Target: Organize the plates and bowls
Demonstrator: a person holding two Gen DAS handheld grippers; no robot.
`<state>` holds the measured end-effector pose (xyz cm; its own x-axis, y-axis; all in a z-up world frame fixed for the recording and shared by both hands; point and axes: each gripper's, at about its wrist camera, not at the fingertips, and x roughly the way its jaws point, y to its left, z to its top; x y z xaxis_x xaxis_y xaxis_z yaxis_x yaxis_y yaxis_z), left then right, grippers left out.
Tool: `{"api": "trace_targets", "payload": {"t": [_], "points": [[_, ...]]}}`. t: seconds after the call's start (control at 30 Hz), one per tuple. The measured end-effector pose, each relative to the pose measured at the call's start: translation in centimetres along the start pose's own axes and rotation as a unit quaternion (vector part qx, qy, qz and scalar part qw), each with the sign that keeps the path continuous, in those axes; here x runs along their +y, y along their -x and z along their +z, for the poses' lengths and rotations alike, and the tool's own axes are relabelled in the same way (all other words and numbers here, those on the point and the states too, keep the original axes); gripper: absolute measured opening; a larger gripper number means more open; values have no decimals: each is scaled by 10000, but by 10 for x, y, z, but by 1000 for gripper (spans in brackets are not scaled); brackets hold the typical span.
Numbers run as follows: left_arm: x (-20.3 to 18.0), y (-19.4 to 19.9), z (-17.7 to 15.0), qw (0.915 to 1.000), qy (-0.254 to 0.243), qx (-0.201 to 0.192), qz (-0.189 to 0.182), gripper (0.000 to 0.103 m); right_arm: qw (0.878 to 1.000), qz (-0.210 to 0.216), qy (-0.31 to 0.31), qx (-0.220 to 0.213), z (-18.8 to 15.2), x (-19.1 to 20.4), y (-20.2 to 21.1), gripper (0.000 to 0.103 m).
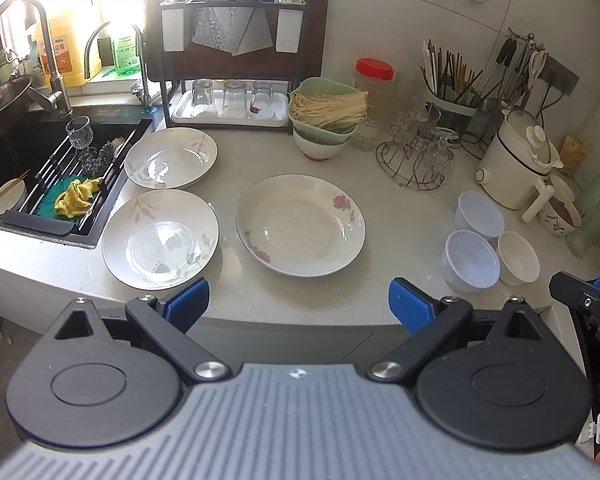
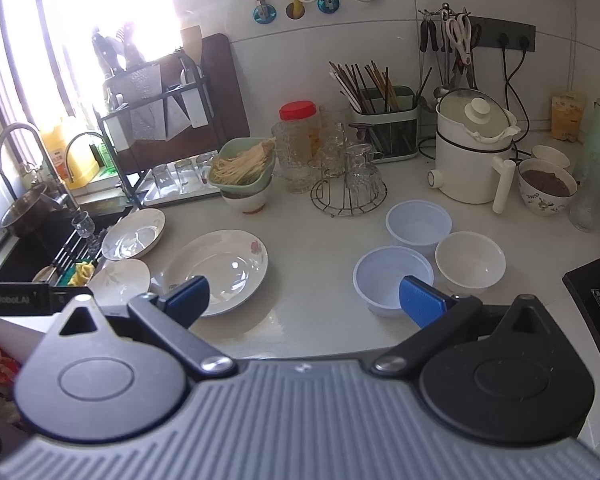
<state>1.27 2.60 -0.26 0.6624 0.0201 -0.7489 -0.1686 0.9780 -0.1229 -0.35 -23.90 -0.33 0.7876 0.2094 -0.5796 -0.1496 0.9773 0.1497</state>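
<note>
Three white plates lie on the counter: a rose-patterned plate (image 1: pixel 300 226) (image 2: pixel 216 270) in the middle, a leaf-patterned plate (image 1: pixel 160 238) (image 2: pixel 118 282) at the front left, and another leaf-patterned plate (image 1: pixel 171 158) (image 2: pixel 134 234) behind it by the sink. To the right stand two translucent plastic bowls (image 1: pixel 471 261) (image 1: pixel 479 210) (image 2: pixel 392 280) (image 2: pixel 418 222) and a white bowl (image 1: pixel 518 257) (image 2: pixel 470 262). My left gripper (image 1: pixel 299 306) hovers open before the counter edge, empty. My right gripper (image 2: pixel 304 300) is open too, its right finger over the near plastic bowl.
A sink (image 1: pixel 40 160) with a rack and yellow cloth is at the left. Behind stand a dish rack (image 1: pixel 228 108) with glasses, a green bowl of noodles (image 1: pixel 326 110), a wire glass holder (image 1: pixel 418 156), a white electric pot (image 1: pixel 516 160) and a chopstick holder (image 2: pixel 384 124).
</note>
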Motion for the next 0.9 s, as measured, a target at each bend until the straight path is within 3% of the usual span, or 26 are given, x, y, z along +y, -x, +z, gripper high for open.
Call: {"api": "trace_targets", "payload": {"t": [0.9], "points": [[-4,-2,5,9999,-133,13,-105,98,10000,-34,-15,-27,0,2,-1,103]]}}
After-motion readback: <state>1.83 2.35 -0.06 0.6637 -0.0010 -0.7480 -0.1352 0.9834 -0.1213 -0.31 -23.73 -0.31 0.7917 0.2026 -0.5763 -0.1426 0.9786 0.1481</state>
